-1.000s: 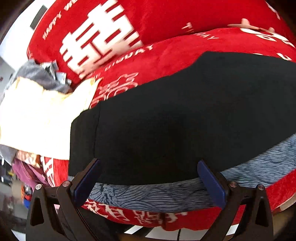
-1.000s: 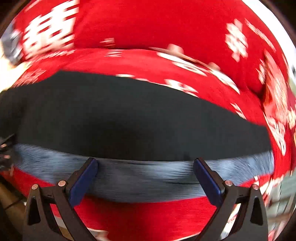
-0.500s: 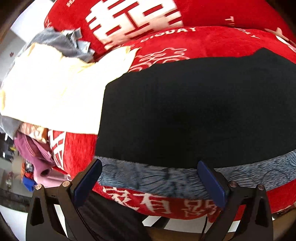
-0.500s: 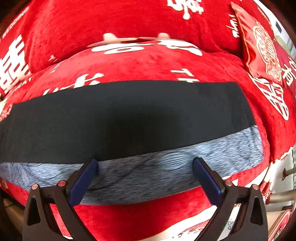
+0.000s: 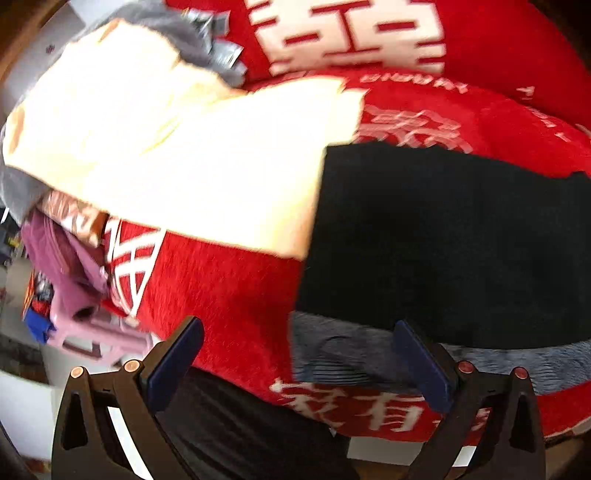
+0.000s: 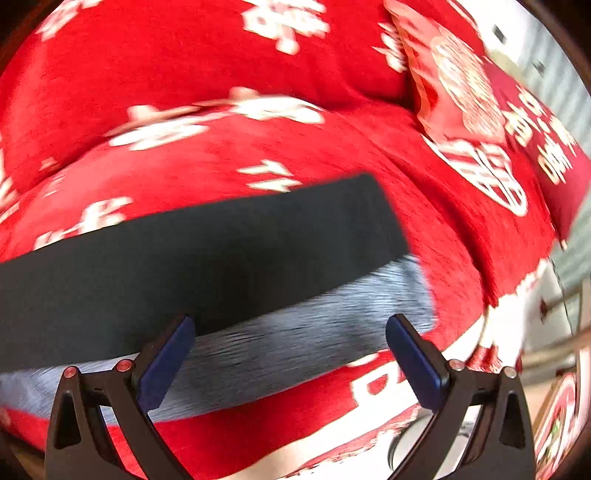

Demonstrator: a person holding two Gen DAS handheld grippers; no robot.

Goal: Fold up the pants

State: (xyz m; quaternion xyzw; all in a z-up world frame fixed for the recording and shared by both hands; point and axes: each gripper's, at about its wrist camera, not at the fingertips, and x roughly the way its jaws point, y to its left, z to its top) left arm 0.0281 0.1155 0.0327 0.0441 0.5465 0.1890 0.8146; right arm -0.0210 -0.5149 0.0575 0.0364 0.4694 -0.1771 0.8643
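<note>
A: Left wrist view first. Where were the pants?

B: The black pants [image 5: 443,236] lay flat on the red sofa cover [image 5: 229,288], right half of the view. A grey patterned strip [image 5: 332,350] showed along their near edge. Your left hand-held gripper [image 5: 295,360] had its jaws spread wide, nothing between them. The right finger [image 5: 421,365] sat over that grey strip; whether it touched, I couldn't tell.

A: Clutter?

B: A cream cloth [image 5: 192,155] lay just left of the pants, with a grey garment [image 5: 184,29] behind it and pink fabric [image 5: 66,273] at the far left. Blurry frame.

A: Right wrist view?

B: The pants [image 6: 184,266] ran as a black band from the left edge to past centre on the sofa cover [image 6: 207,66], with the grey strip [image 6: 295,339] below it. Your right hand-held gripper [image 6: 290,360] was also wide apart and empty, over the strip's right end. A red cushion [image 6: 480,110] stood at upper right.
</note>
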